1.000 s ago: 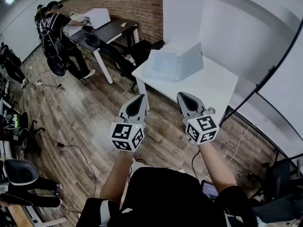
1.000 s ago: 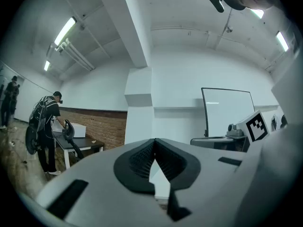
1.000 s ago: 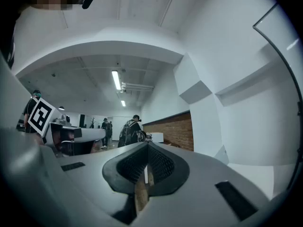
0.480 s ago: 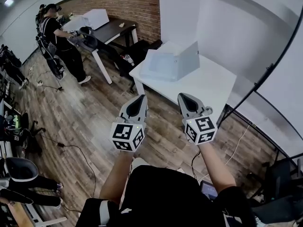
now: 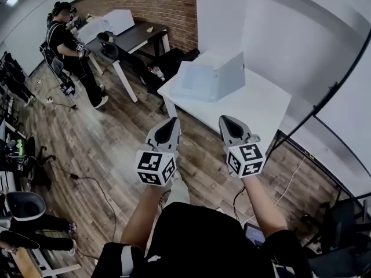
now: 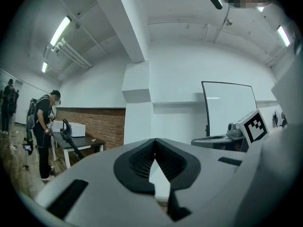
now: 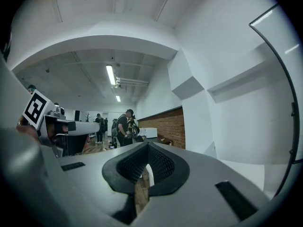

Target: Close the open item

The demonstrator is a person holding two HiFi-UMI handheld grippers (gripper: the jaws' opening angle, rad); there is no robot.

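- Laptop (image 5: 211, 80) open on worktop (image 5: 258, 106): lid likely light, stiff-hinged; push at top edge.
- Left tool (image 5: 172, 121), right tool (image 5: 224, 120): jaws together, empty.

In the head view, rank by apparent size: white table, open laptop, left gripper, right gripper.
1. White table, clearly largest.
2. Open laptop, left gripper and right gripper look about alike; the grippers sit nearer the camera, so no ranking.

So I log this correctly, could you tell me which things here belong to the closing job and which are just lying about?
Job: open laptop; white table; left tool; right tool.
Lying about: dark desk; white box; black bags.
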